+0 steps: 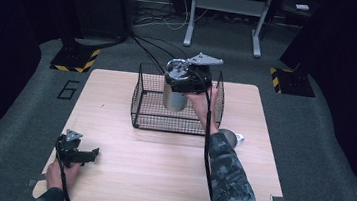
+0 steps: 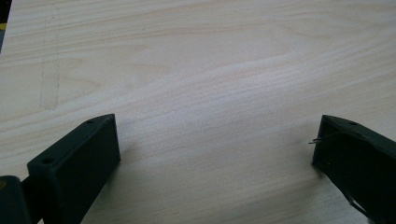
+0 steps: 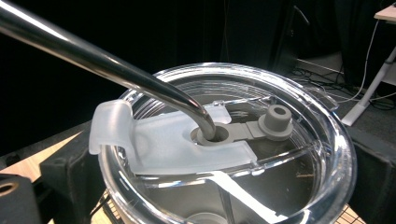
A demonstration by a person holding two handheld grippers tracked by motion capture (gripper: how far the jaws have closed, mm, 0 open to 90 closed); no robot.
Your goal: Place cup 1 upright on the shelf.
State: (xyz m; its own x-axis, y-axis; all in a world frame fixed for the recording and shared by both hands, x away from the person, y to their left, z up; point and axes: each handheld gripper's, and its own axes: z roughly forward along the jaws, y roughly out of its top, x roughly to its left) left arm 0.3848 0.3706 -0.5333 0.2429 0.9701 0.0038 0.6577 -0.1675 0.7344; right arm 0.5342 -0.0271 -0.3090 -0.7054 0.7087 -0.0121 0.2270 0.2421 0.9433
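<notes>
While a stainless steel tumbler (image 1: pixel 173 96) is held up above the black wire basket (image 1: pixel 143 108), it is clamped between the jaws of the right gripper (image 1: pixel 188 84), whose black body sits against the cup's upper part and whose grey three-cornered plate points up and to the right in the high view. The basket stands on the far middle of the light wooden table (image 1: pixel 159 164), and the tumbler's lower end is seen against the basket's interior, though whether it is clear of the mesh floor cannot be told. In the right gripper view the cup's clear plastic lid (image 3: pixel 299 158) is seen from close by, with a frosted sliding tab (image 3: pixel 159 140) across it and a bent metal straw (image 3: pixel 93 56) passing down through a grey grommet (image 3: pixel 210 135) at the middle; a small grey plug (image 3: pixel 276 121) lies just beside that opening. A round metal object (image 1: pixel 229 137) lies on the table just beside the basket's near right corner, partly hidden by the person's camouflage-patterned sleeve (image 1: pixel 231 181).

At the near left corner of the table the left gripper (image 1: pixel 80 154) is held low in the person's left hand (image 1: pixel 60 174). Its jaws are spread wide apart in the left gripper view, with bare wood grain between them and nothing grasped.
</notes>
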